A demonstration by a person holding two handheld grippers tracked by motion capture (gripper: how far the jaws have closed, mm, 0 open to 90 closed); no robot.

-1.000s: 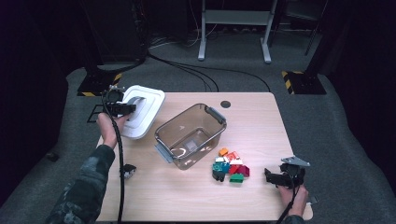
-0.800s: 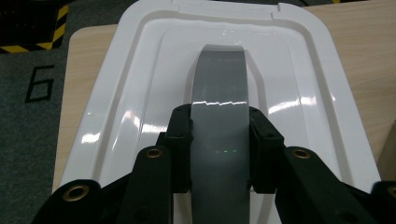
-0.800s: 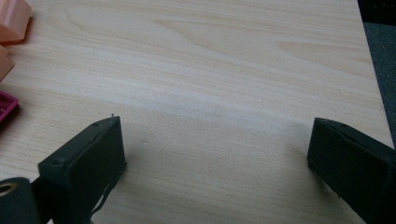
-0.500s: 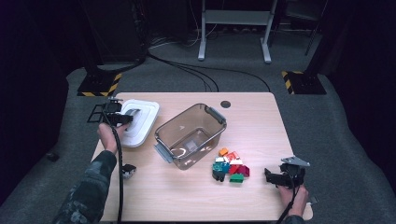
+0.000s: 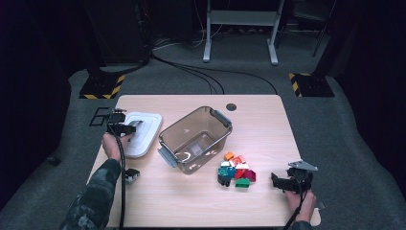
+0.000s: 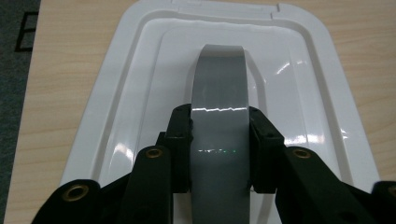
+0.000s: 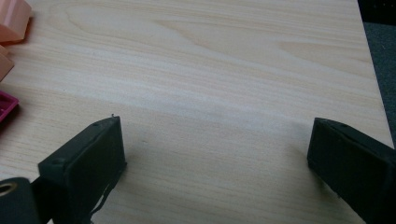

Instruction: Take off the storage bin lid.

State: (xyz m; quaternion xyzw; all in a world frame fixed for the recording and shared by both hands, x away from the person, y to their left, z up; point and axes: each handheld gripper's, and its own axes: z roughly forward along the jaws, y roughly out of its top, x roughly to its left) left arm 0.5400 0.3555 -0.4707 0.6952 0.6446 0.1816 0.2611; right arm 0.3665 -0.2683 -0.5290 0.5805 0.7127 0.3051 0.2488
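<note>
Left claw [image 6: 219,140] clamped on grey handle [image 6: 219,93] of white lid [image 6: 140,93]; lid kept beneath claw, flat on table [image 5: 201,201], clear of open bin [image 5: 196,139]. Right claw [image 7: 215,163] held apart, idle beside bricks [image 5: 235,170].

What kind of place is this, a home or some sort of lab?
Probably a lab or recording studio, not a home: a lone wooden table on grey carpet, cables trailing over the floor, and hazard-striped stand bases around it, in a dark room.
</note>
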